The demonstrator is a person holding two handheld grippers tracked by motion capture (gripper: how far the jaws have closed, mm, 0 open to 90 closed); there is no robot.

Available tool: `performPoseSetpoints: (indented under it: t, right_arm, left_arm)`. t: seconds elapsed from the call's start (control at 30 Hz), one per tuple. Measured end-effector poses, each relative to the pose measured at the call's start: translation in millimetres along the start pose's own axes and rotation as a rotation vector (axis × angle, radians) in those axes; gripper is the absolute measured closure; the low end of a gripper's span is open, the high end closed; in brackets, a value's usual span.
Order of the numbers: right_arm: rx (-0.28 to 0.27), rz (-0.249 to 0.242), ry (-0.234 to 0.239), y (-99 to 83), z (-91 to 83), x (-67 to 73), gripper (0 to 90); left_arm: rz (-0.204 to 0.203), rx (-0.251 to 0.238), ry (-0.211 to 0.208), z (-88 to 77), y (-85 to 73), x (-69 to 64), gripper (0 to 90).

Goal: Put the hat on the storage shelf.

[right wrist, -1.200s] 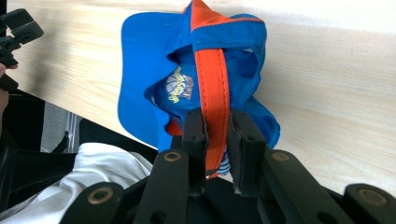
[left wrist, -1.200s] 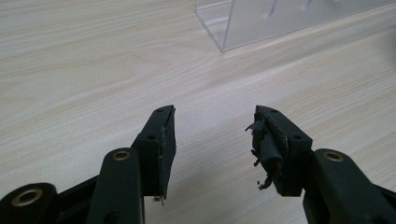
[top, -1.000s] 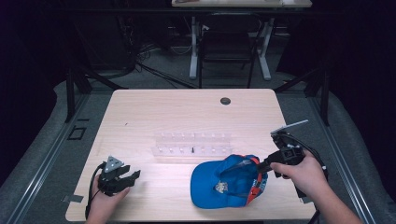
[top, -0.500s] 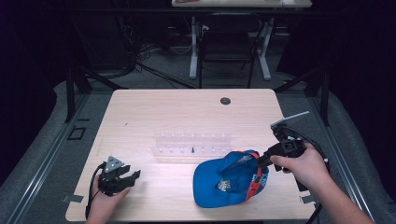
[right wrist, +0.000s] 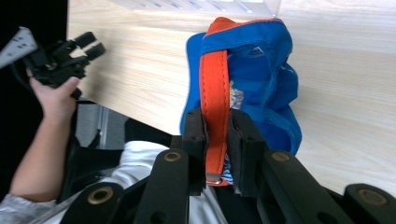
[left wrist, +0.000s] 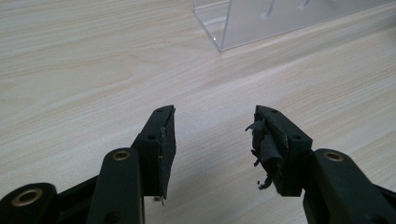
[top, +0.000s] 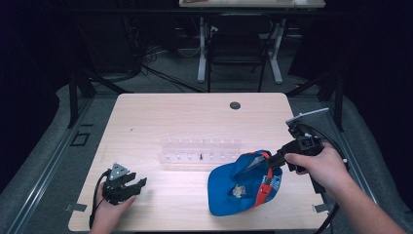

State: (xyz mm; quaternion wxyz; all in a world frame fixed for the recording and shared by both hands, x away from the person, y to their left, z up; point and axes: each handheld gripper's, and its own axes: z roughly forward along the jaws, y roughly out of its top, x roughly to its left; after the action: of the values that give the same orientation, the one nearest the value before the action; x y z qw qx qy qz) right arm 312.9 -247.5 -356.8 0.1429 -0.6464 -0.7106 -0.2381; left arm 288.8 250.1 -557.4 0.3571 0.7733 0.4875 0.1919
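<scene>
My right hand-held gripper (right wrist: 217, 140) is clenched on the orange strap (right wrist: 215, 100) of the blue cap (top: 243, 183), which sits at the lower right of the counter (top: 160, 114). A clear plastic rack (top: 199, 150) lies just beside the cap, toward frame centre. My left hand-held gripper (left wrist: 212, 140) rests released at lower left.

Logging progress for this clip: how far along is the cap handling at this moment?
Done: the right claw is shut on the orange strap of the blue cap, whose strap side is raised off the table. In hand: the cap, tilted beside the clear rack. Left: wherever the cap is headed, it is not there yet; the left claw sits open and idle.
</scene>
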Motion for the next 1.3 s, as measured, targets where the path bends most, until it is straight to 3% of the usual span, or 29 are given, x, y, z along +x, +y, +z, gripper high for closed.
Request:
performPoseSetpoints:
  t: [0.27, 0.43, 0.63, 0.9, 1.17, 1.3]
  right_arm:
    - [0.017, 0.0, 0.082, 3.3, -5.0, 5.7, 77.8]
    - [0.015, 0.031, 0.154, 5.6, -6.1, 9.0, 77.8]
    - [-0.004, 0.008, 0.222, 8.6, -7.5, 15.3, 77.8]
    - [-0.024, -0.034, 0.263, 12.2, -12.7, 24.8, 77.8]
    - [-0.058, -0.034, 0.274, 14.3, -18.4, 30.3, 77.8]
    - [-0.082, -0.037, 0.306, 17.8, -22.3, 34.4, 77.8]
  left_arm:
    - [-0.002, -0.003, 0.001, 0.2, 0.0, -0.3, 49.3]
    - [0.001, -0.001, 0.001, 0.0, 0.0, -0.1, 49.3]
    - [0.001, -0.001, 0.003, 0.2, 0.0, -0.5, 49.3]
    - [0.002, -0.001, 0.001, 0.2, 0.0, -0.5, 49.3]
    - [0.006, 0.0, -0.002, 0.5, 0.0, -0.3, 48.8]
    - [0.006, 0.0, -0.004, 0.7, 0.0, -0.5, 48.6]
